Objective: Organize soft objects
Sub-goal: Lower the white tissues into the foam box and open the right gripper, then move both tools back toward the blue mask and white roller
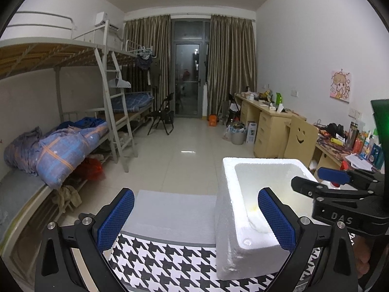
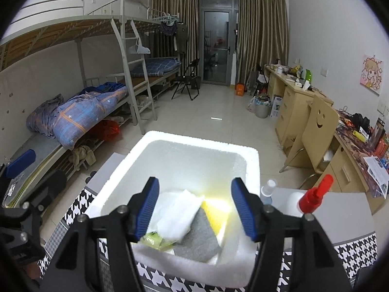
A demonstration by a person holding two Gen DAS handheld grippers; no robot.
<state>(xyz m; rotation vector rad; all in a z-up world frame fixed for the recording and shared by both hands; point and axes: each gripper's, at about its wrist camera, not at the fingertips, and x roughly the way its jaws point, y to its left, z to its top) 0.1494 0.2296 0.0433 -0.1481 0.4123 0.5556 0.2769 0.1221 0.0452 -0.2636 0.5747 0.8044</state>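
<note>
Right hand-held gripper (image 2: pixel 194 205) released over the foam box (image 2: pixel 252 160).
I see its pads apart, the white cloth (image 2: pixel 177 213) and grey cloth (image 2: pixel 198 237) lying just below them.

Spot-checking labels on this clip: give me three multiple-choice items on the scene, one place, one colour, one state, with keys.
1. Where does the grey cloth lie?
A. Inside the white foam box
B. On the bunk bed
C. On the floor

2. What colour is the cap of the bottle beside the box?
A. Green
B. Red
C. Black

3. How is the right tool?
A. Shut on the grey cloth
B. Shut with nothing in it
C. Open, holding nothing

Answers:
1. A: the right wrist view shows the cloth at the bottom of the box, next to a white bag and something yellow.
2. B: the nozzle cap is bright red.
3. C: its blue pads stand well apart above the box, touching none of the contents.
</note>
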